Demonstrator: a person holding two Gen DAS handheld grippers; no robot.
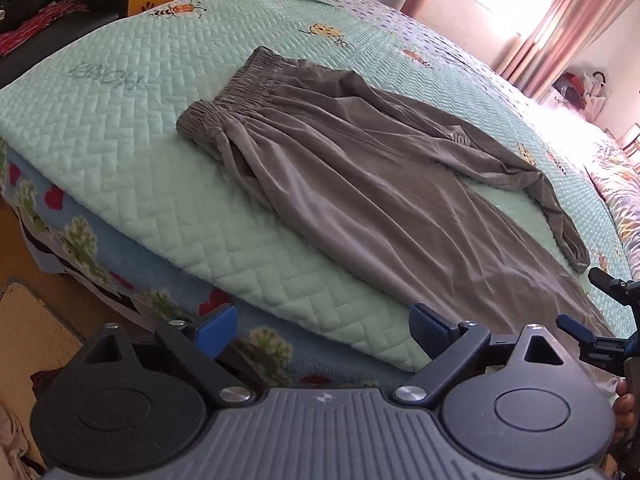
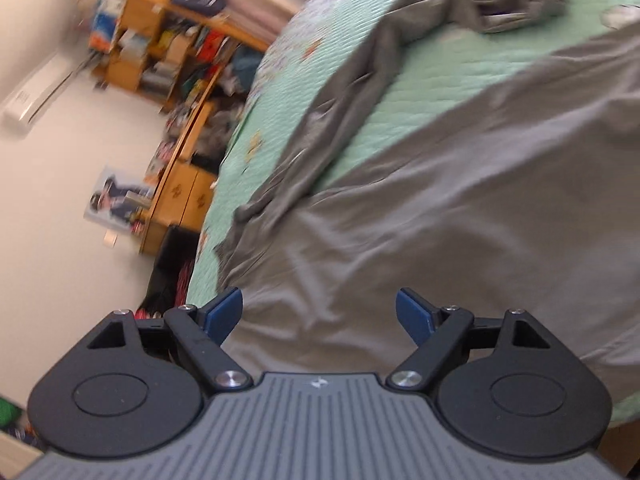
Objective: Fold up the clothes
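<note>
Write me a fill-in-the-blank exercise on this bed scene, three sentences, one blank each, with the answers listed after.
1. The grey trousers lie spread on a quilted bedspread whose colour is ____.
2. The pads on the left gripper are coloured ____.
3. The jaws of the right gripper stand ____, with no cloth pinched between them.

Missing words: green; blue; open
</note>
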